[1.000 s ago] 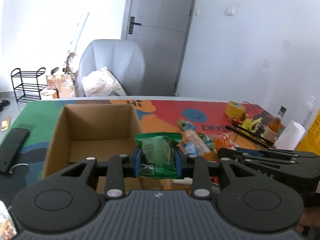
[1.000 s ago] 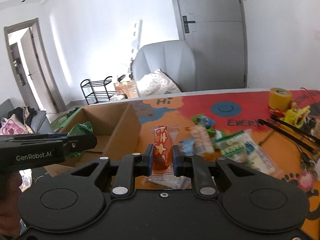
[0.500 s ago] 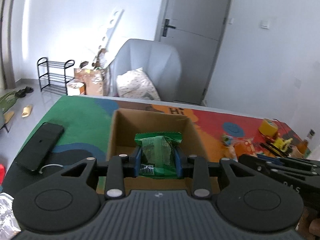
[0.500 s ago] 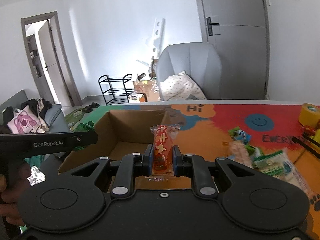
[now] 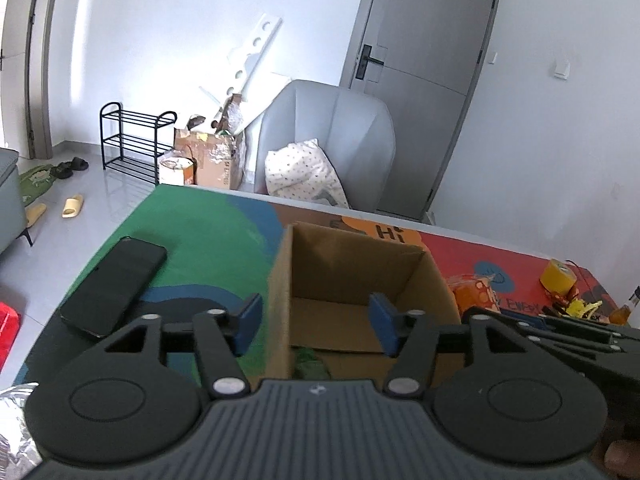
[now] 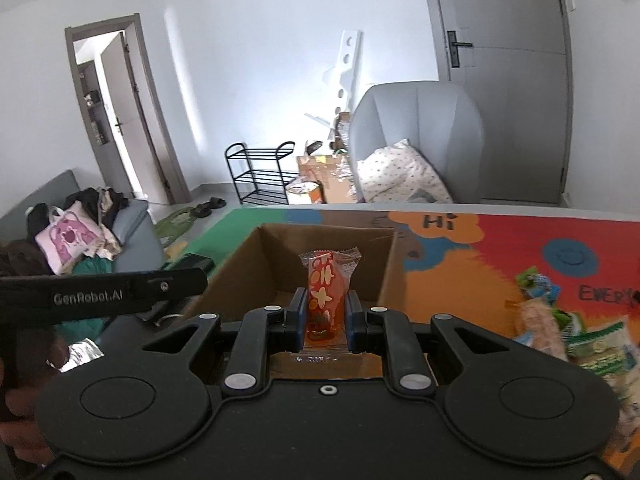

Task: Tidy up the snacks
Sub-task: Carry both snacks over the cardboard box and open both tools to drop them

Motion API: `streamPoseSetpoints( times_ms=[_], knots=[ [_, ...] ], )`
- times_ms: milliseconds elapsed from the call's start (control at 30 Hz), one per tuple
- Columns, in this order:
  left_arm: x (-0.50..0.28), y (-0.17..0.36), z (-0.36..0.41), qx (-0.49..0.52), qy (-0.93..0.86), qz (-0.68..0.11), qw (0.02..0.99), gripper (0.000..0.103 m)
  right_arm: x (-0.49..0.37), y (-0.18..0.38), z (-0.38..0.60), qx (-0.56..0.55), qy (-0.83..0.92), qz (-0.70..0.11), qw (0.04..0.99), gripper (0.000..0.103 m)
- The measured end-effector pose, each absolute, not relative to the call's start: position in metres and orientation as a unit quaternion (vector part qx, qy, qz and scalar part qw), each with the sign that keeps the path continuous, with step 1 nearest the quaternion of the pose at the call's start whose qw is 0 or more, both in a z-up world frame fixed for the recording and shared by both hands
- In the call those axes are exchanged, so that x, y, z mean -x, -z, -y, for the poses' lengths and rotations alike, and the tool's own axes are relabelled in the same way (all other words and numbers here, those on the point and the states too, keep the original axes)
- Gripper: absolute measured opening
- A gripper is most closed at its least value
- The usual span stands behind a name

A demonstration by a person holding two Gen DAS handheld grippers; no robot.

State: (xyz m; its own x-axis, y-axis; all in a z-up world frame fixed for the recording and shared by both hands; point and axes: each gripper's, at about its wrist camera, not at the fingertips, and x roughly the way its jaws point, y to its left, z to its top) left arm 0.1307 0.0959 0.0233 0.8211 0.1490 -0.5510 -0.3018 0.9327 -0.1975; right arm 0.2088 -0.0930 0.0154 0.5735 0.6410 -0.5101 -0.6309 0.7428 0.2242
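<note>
An open cardboard box (image 5: 280,280) stands on the colourful table mat; it also shows in the right wrist view (image 6: 240,256). My left gripper (image 5: 316,318) is open over the box's near left wall. A green snack packet (image 5: 310,362) lies in the box below it, mostly hidden by the gripper body. My right gripper (image 6: 325,318) is shut on a red-orange snack packet with yellow flowers (image 6: 326,292), held upright over the box's near edge. Several loose snacks (image 6: 560,320) lie on the mat to the right.
A black phone (image 5: 114,286) lies on the green part of the mat left of the box. A yellow tape roll (image 5: 558,282) and small items sit at the far right. A foil wrapper (image 5: 14,420) lies at the near left. A grey armchair (image 5: 332,140) stands behind the table.
My left gripper has opened and let go of the green packet, which now lies in the box. Both grippers have shifted left towards the box; the right still holds the red packet.
</note>
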Motion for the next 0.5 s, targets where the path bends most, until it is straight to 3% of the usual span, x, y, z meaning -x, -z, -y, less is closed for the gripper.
streamPoseSetpoints(
  times_ms=[133, 300, 433, 500],
  knots=[
    [-0.127, -0.023, -0.098, 0.133, -0.134, -0.270, 0.944, 0.078, -0.205, -0.018, 0.091, -0.011, -0.359, -0.282, 0.890, 0.046],
    [-0.124, -0.021, -0.094, 0.131, -0.144, -0.265, 0.944, 0.092, -0.204, -0.017, 0.104, -0.013, -0.341, -0.287, 0.895, 0.054],
    [-0.127, -0.019, -0.088, 0.128, -0.154, -0.272, 0.941, 0.097, -0.199, -0.017, 0.119, -0.016, -0.313, -0.283, 0.907, 0.076],
    [-0.126, -0.019, -0.083, 0.127, -0.147, -0.275, 0.942, 0.099, -0.197, -0.016, 0.125, -0.016, -0.302, -0.283, 0.910, 0.083]
  ],
)
